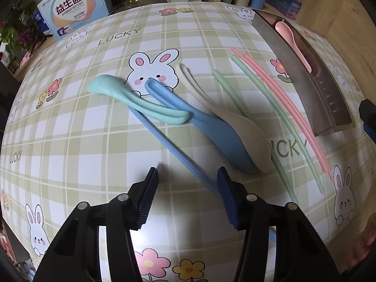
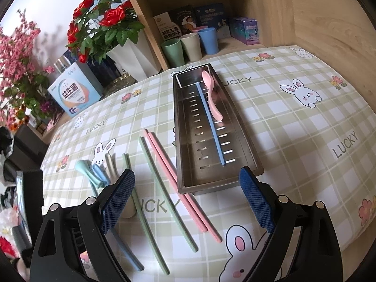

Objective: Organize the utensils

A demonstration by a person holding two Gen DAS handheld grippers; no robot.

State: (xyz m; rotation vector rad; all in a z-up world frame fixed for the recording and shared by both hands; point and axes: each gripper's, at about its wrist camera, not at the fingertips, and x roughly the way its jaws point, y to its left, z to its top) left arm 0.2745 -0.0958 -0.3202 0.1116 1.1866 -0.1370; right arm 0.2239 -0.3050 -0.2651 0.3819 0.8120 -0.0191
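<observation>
Between my left claw [image 1: 186, 183], spread and empty, runs the blue chopstick [image 1: 169, 145], its near end touching the right finger, its long axis slanting away up-left under the spoons [image 1: 164, 108]. Farther right, my right claw [image 2: 188, 197] hangs spread before the tray [image 2: 185, 155].

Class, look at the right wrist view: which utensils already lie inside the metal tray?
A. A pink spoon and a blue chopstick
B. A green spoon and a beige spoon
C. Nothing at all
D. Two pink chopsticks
A: inside the metal tray lie only the pink spoon and one blue chopstick, while the pink chopsticks and the other spoons rest on the tablecloth outside it.
</observation>
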